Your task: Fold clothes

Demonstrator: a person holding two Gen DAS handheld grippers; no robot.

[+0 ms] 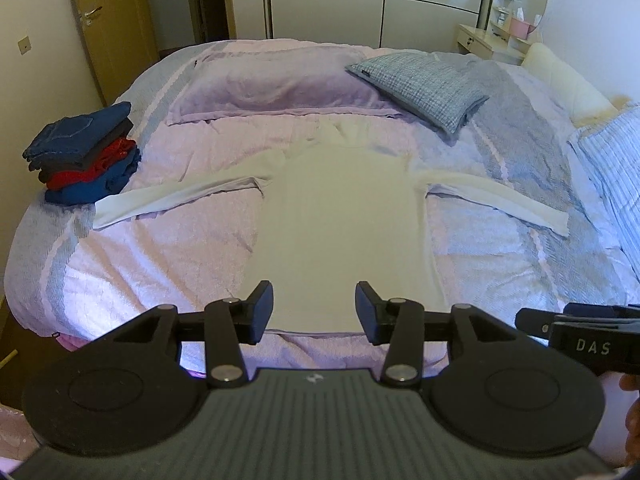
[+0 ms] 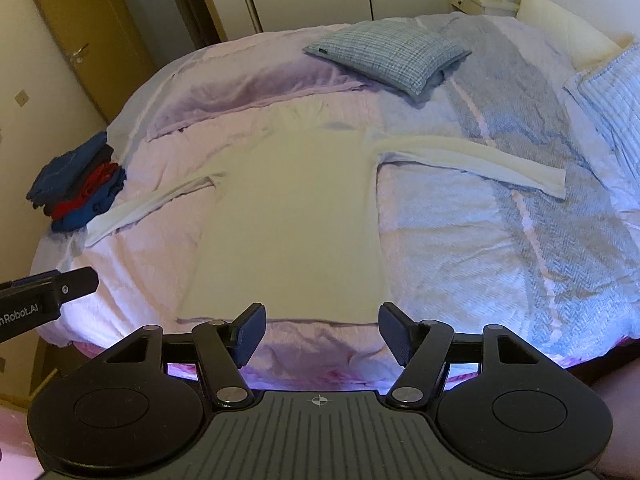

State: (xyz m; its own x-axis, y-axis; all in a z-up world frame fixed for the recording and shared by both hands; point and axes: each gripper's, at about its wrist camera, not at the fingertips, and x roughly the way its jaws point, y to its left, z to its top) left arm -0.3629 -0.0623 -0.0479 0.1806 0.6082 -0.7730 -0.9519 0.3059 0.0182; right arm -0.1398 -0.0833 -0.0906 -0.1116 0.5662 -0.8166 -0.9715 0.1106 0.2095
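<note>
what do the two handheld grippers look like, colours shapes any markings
Both are matte black. The left gripper and right gripper each have two flat rectangular pads on pivoting link arms with silver rivets, two round discs, and a ribbed dark grey body bearing a small crosshair mark. Seen side-on from the other camera, white lettering shows: "DAS" on the right, "Robot.AI" on the left.

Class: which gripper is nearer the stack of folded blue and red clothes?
Left. The left gripper hangs over the shirt's hem, on the stack's side; the right gripper hangs beside it, farther from the stack.
</note>
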